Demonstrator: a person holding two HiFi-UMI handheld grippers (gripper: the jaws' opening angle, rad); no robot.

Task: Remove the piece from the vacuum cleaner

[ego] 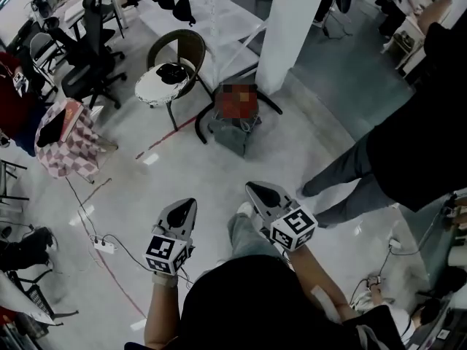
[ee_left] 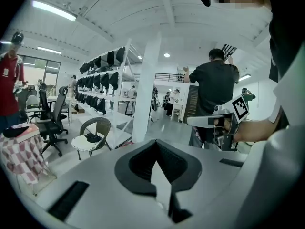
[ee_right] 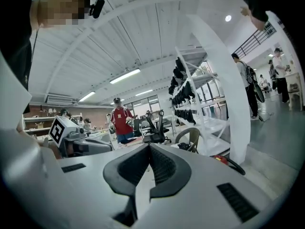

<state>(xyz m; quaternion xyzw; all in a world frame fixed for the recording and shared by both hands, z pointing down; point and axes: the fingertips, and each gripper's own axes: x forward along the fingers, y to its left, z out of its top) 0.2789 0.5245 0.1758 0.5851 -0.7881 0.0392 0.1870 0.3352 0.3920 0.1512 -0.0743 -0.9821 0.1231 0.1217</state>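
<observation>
The left gripper [ego: 190,204] and right gripper [ego: 253,188] are held over the glossy floor [ego: 204,177], ribbed jaws pressed together, empty.

A: Kit check, from my feed?
B: I log grey shells and black ribbed pads [ee_left: 143,163] on left gripper [ego: 182,208] and right gripper [ego: 255,190]; black-and-white marker cube [ego: 166,254] on each; wearer in black top [ego: 248,297], grey trousers [ego: 244,233].

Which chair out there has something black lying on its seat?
The round-backed brown chair by the white pillar: a black item lies on its white seat. The others are black office chairs.
</observation>
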